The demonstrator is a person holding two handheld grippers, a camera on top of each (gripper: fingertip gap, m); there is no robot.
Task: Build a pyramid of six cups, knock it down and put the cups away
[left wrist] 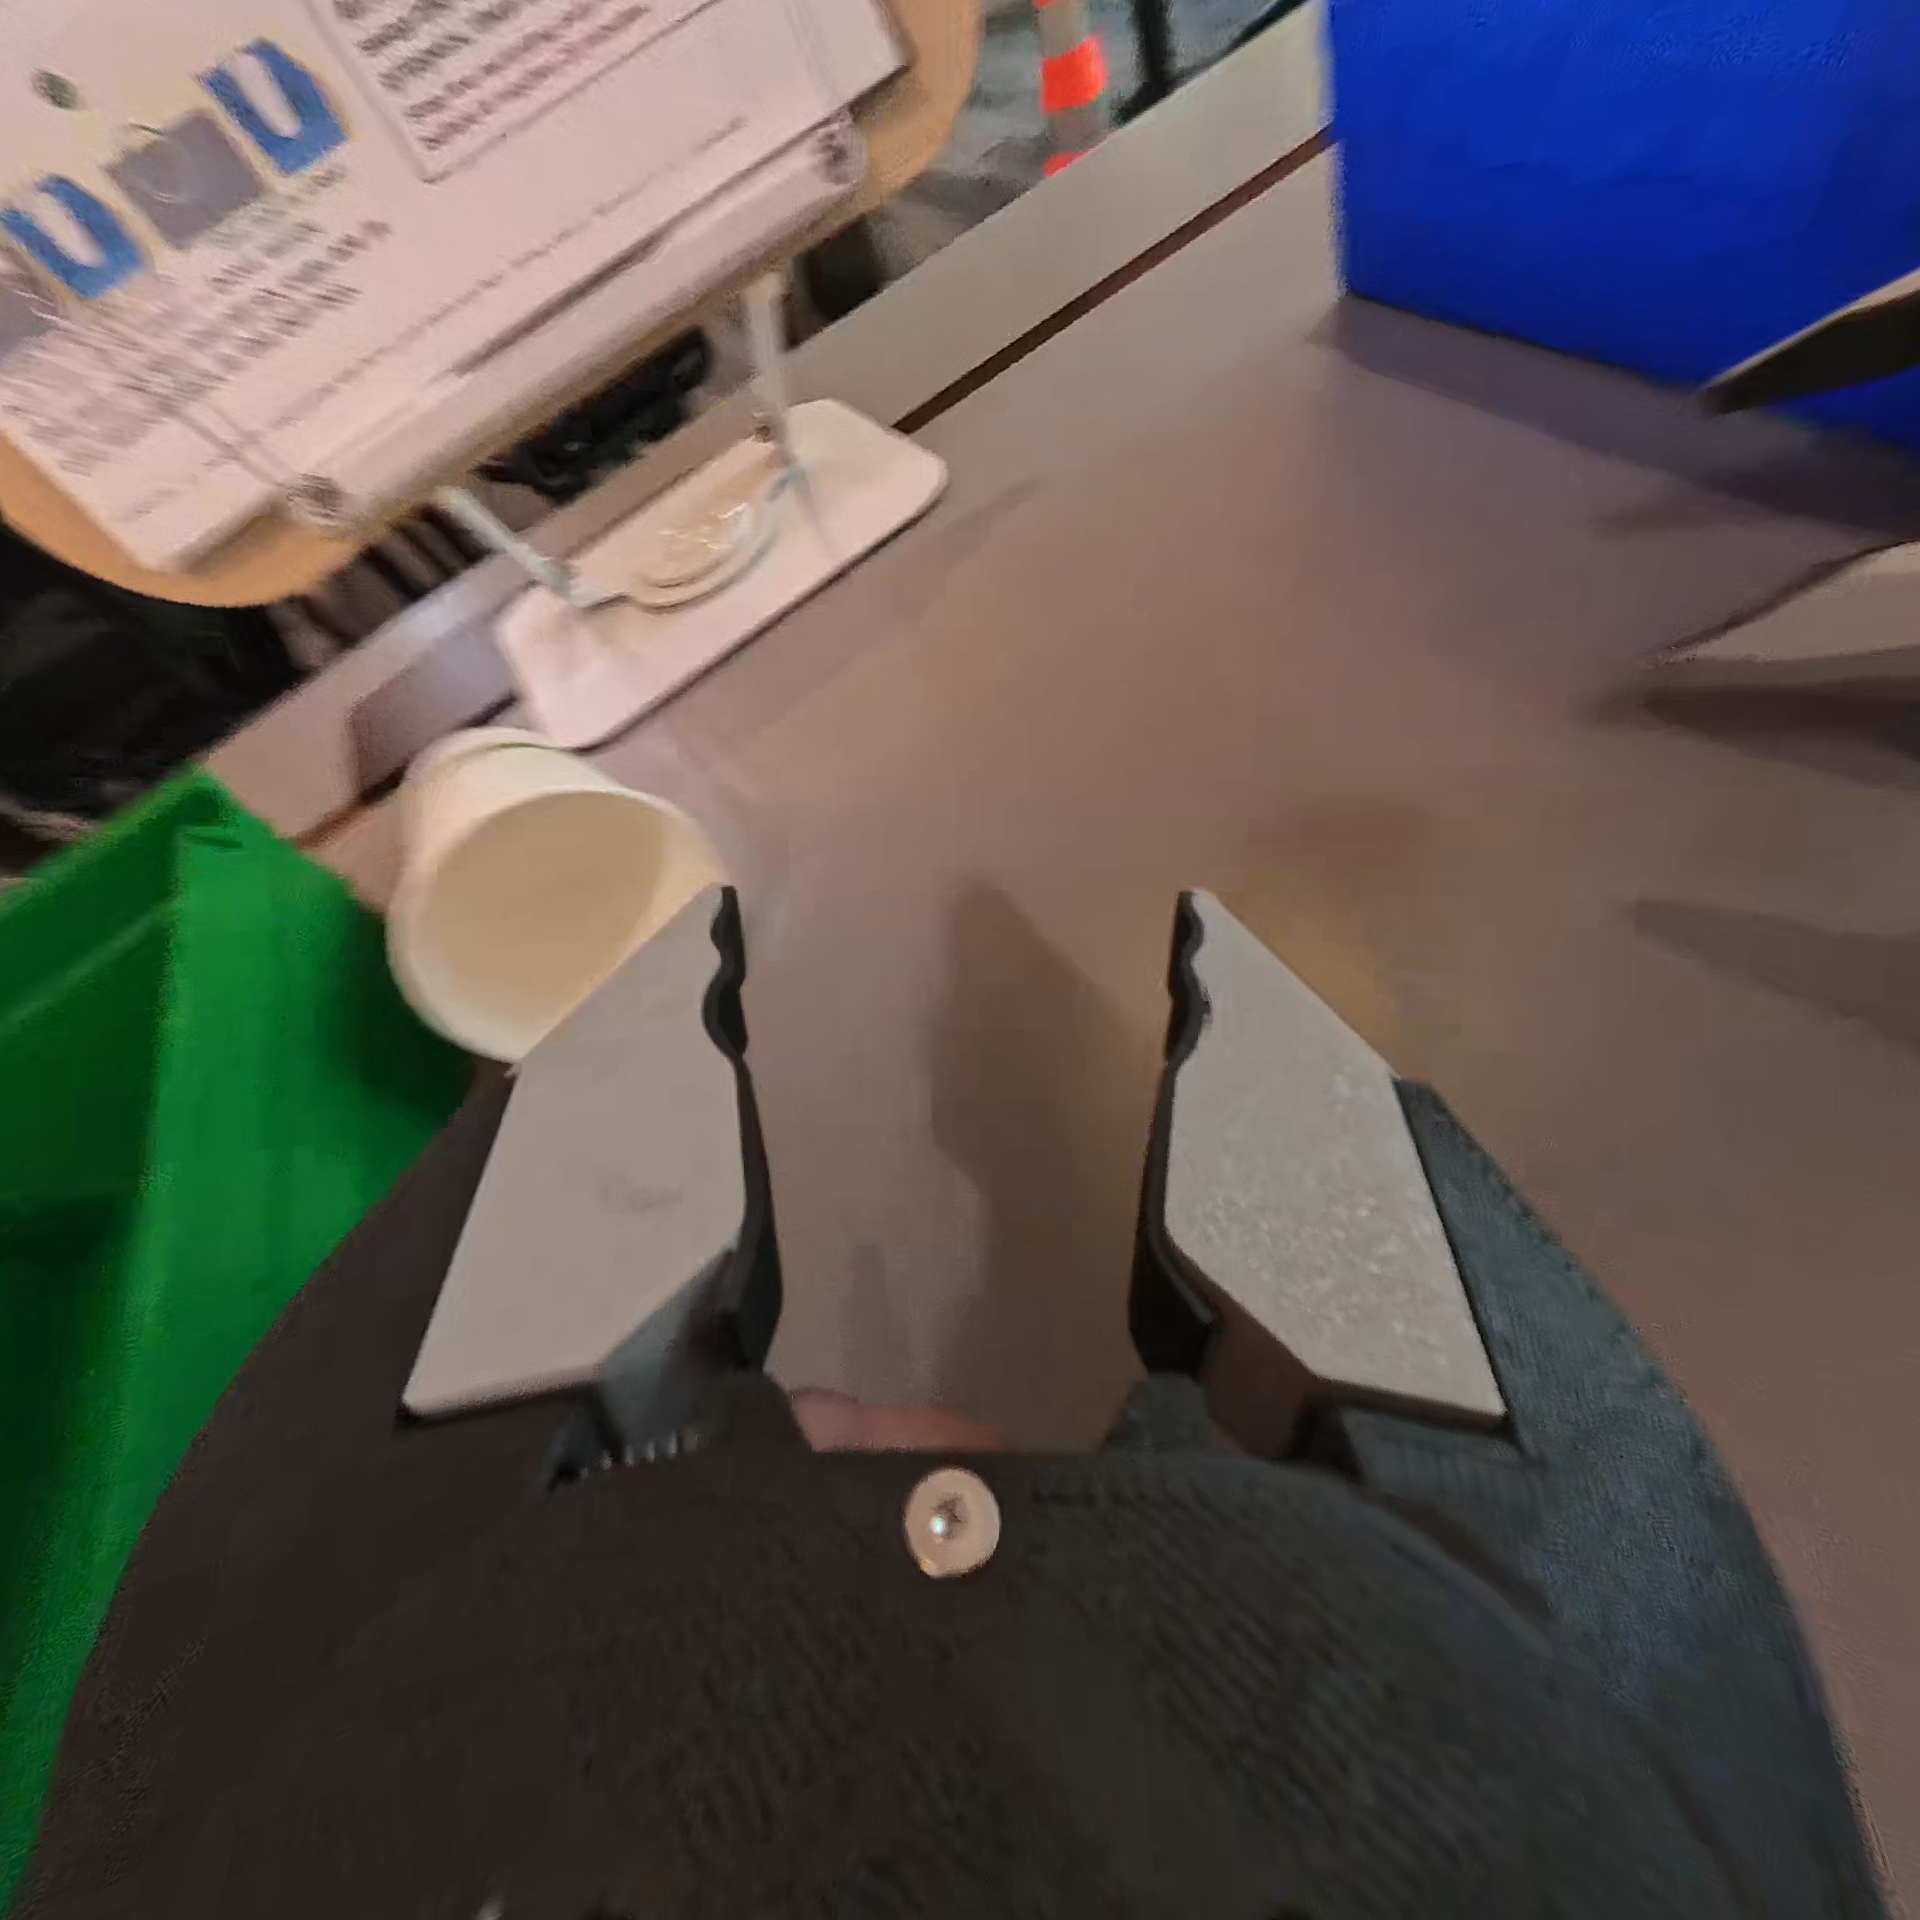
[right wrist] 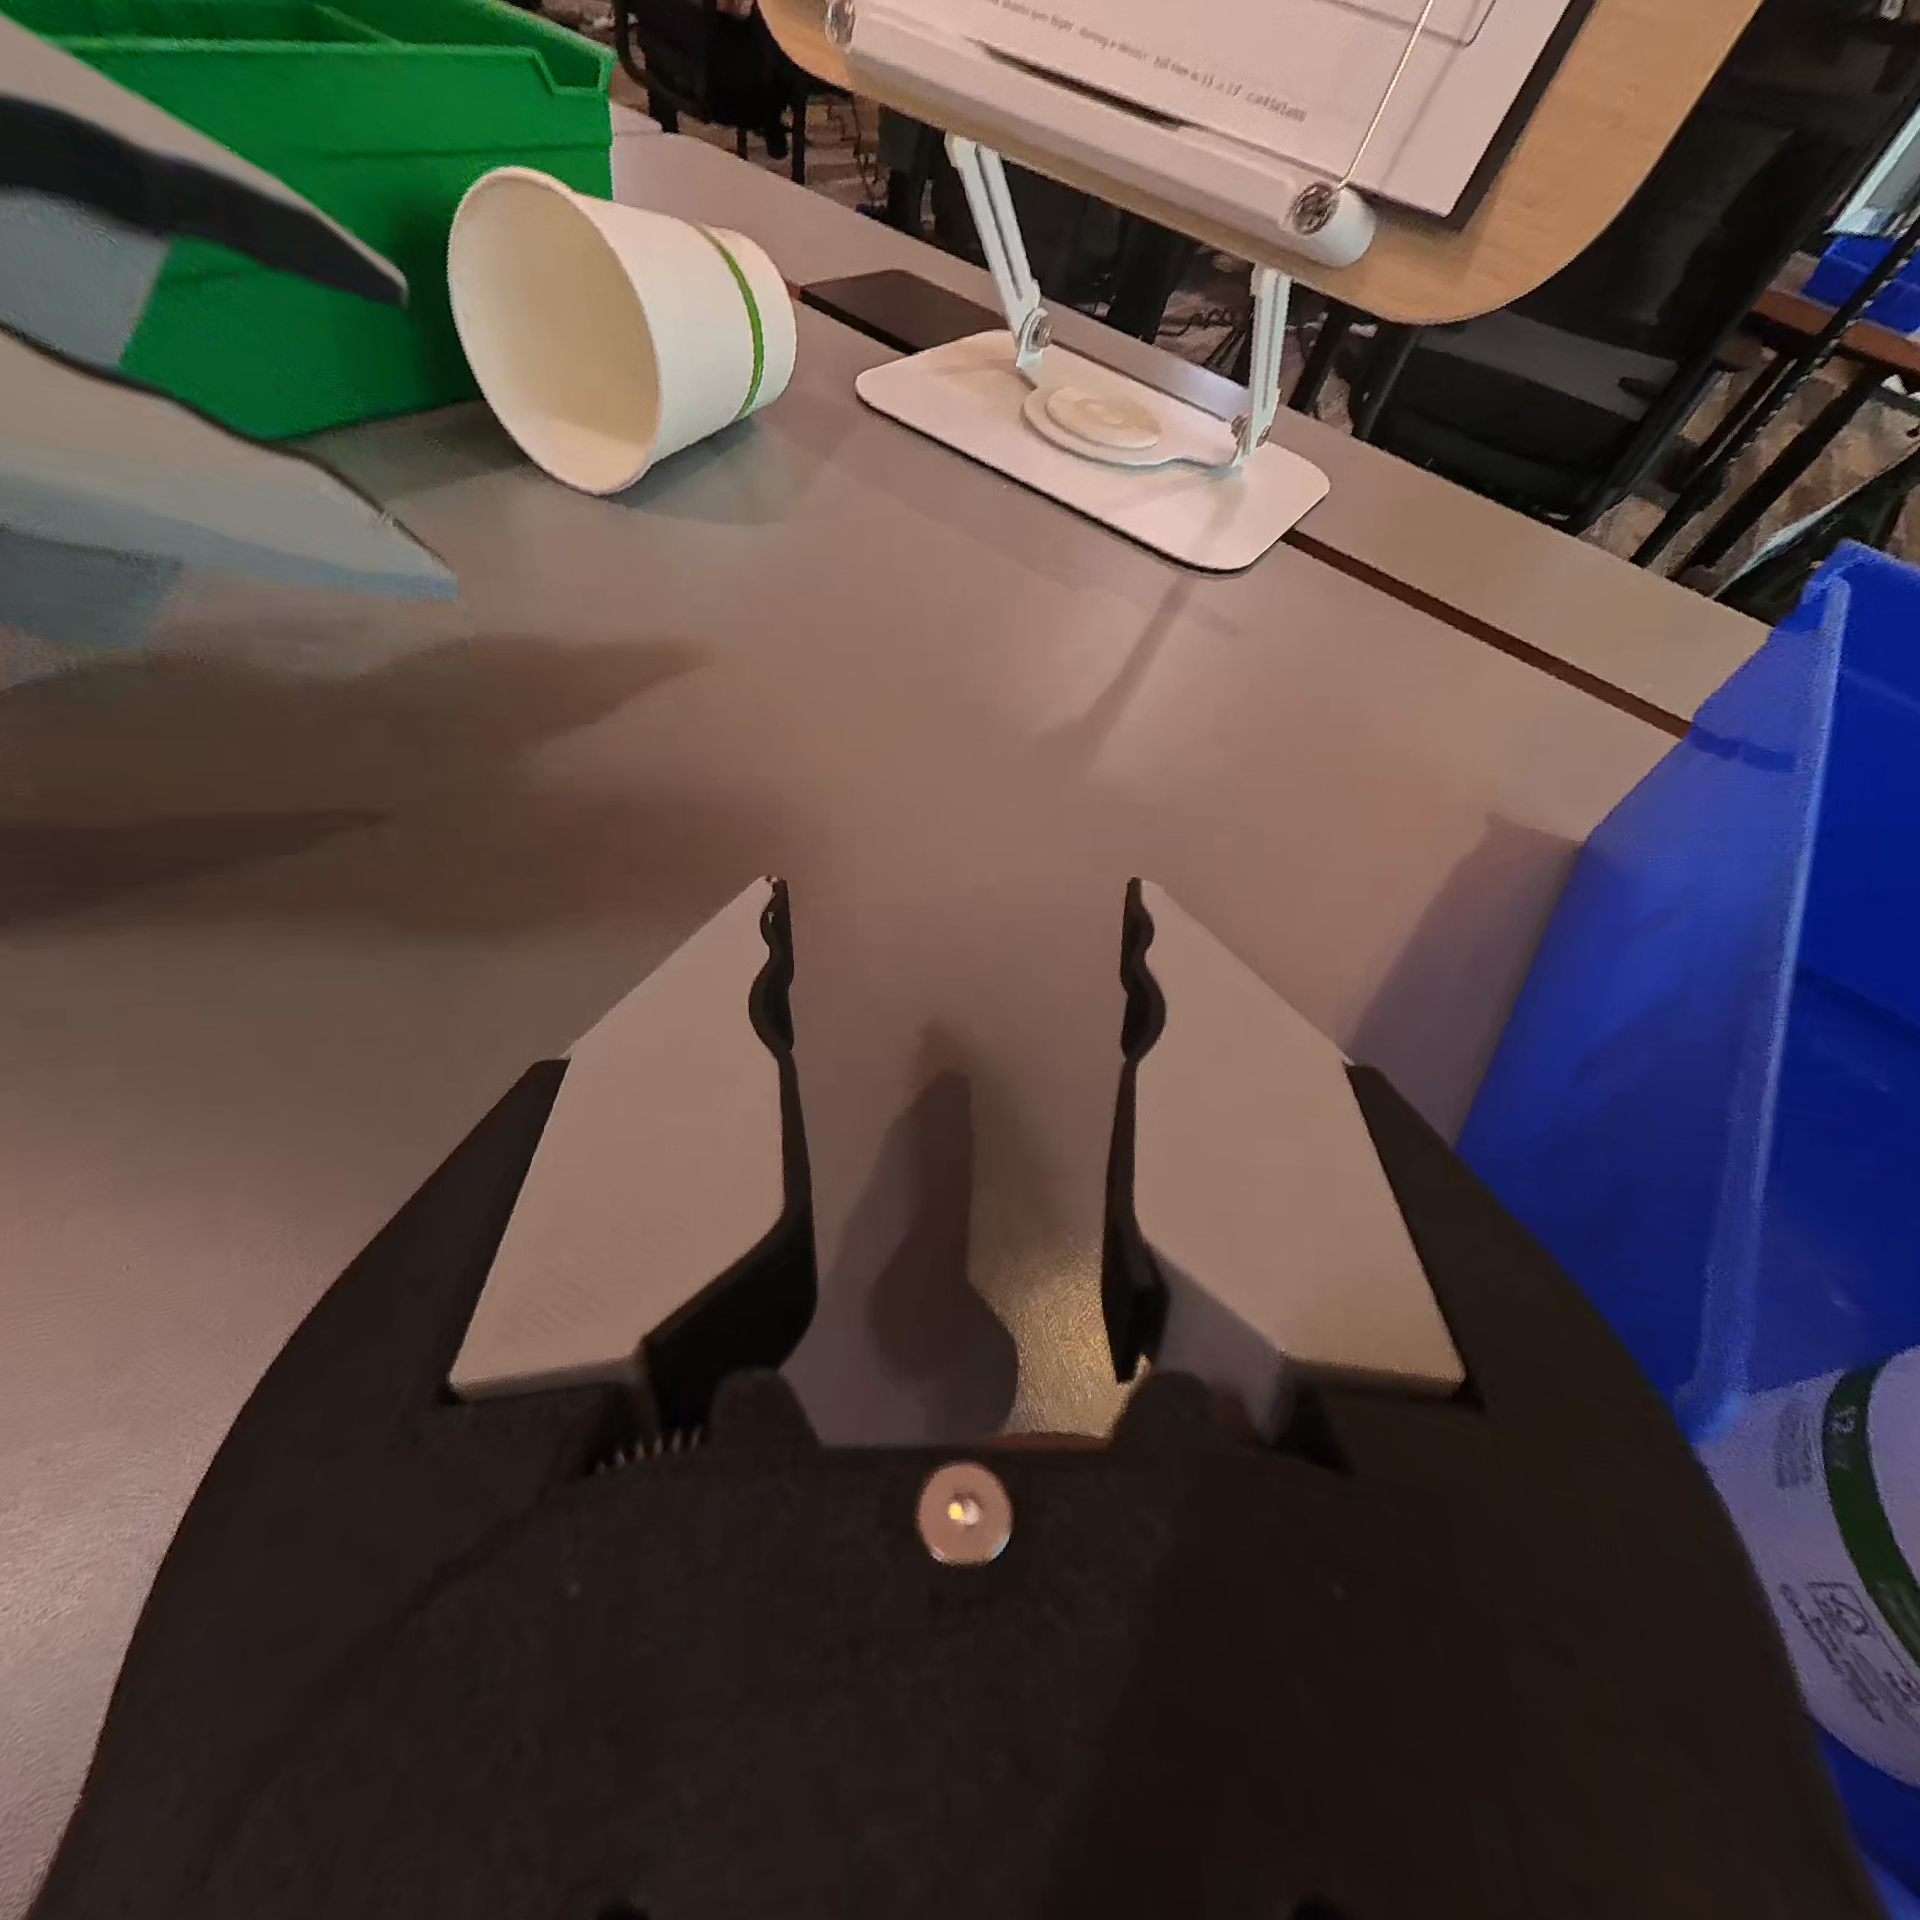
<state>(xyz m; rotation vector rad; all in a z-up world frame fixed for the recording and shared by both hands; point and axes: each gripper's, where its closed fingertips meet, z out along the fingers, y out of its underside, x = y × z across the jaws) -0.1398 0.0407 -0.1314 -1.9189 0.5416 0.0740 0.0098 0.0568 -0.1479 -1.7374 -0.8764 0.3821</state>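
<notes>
A white paper cup [right wrist: 613, 322] with a green stripe lies on its side on the grey table [right wrist: 935, 675], mouth toward me, next to the green bin [right wrist: 343, 135]. It also shows in the left wrist view [left wrist: 520, 883], just left of my left gripper's left fingertip. My left gripper [left wrist: 956, 914] is open and empty above the table; it also shows blurred at the left of the right wrist view [right wrist: 208, 364]. My right gripper [right wrist: 951, 904] is open and empty over the table, left of the blue bin [right wrist: 1714, 987]. A cup [right wrist: 1829, 1579] lies in the blue bin at the lower right.
A white stand [right wrist: 1101, 457] holding a wooden board with a printed sheet [right wrist: 1247, 94] stands at the table's far edge. The green bin [left wrist: 177, 1091] is at the left and the blue bin [left wrist: 1621, 177] at the right. The table seam runs behind the stand. To the cup [right wrist: 1829, 1579]: right tips about 15 cm, left tips about 30 cm.
</notes>
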